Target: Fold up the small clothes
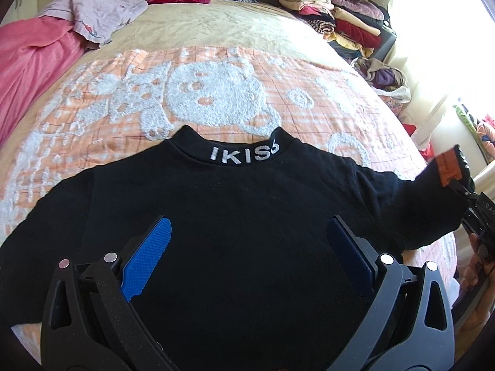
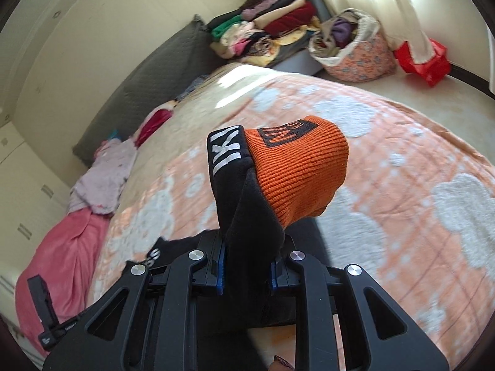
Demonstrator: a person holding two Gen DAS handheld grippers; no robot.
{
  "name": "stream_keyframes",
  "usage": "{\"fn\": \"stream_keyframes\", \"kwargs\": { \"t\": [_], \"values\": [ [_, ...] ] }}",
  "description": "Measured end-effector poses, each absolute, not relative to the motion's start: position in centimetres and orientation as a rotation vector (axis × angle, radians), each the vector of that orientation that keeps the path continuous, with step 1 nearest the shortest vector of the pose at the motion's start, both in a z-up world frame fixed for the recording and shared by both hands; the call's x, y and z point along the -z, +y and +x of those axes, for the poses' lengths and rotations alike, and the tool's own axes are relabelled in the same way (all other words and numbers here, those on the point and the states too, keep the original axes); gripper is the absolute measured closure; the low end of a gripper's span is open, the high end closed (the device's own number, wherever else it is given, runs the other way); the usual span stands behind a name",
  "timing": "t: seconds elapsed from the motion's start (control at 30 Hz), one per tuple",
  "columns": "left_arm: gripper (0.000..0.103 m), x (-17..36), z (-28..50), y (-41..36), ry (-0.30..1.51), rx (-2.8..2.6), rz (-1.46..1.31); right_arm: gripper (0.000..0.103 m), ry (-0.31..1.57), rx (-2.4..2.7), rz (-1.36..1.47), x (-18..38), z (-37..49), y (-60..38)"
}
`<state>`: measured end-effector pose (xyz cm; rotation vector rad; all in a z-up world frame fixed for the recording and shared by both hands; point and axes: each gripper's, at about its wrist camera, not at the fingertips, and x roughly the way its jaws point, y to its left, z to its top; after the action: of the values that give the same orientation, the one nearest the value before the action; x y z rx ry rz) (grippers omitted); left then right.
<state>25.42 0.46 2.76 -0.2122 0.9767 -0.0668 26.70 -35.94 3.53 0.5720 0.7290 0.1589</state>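
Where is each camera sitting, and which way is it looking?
Left wrist: on the left gripper, looking down its open blue fingers at the black top flat on the bed; a hand shows at the right edge.
Right wrist: on the right gripper, looking past the sleeve it pinches, orange cuff up.
Both show the top, bed and stacked clothes.

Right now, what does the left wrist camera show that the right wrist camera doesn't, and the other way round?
Only the left wrist view: the black top spread flat, its whole lettered collar, and the open left hand-held gripper above it.

Only the right wrist view: the orange cuff close up, its sleeve pinched in the right hand-held gripper, plus a patterned basket.

Both: the orange-and-white blanket, pink bedding, stacked clothes.
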Motion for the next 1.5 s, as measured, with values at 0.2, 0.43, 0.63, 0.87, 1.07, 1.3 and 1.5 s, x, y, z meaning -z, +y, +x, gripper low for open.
{"fn": "stream_keyframes", "kwargs": {
  "t": [0.2,0.43,0.63,0.87,1.07,1.3,1.5],
  "values": [
    [0.008,-3.8,24.3,3.1,0.957,0.08,-0.29,0.084,0.767,-0.267,0.493,-5.1,27.2,-28.8],
    [0.008,-4.1,23.3,6.6,0.95,0.081,-0.367,0.084,0.805,-0.34,0.391,-4.8,27.5,-20.8],
    [0.008,-3.5,22.4,9.0,0.95,0.078,-0.411,0.082,0.85,-0.379,0.316,-3.0,27.9,-15.0],
    [0.008,-1.7,21.6,11.9,0.974,0.072,-0.501,0.053,0.886,-0.449,0.262,-0.9,27.5,-10.8],
    [0.008,-0.7,20.9,13.0,0.973,0.084,-0.548,0.029,0.877,-0.616,0.272,-1.2,25.6,-9.8],
    [0.008,0.8,20.8,11.8,0.987,0.136,-0.61,0.022,0.875,-0.568,0.34,-1.3,23.7,-13.5],
    [0.011,2.8,21.8,10.1,1.03,0.115,-0.619,0.02,0.882,-0.487,0.367,-0.8,21.8,-17.5]
  ]
}}
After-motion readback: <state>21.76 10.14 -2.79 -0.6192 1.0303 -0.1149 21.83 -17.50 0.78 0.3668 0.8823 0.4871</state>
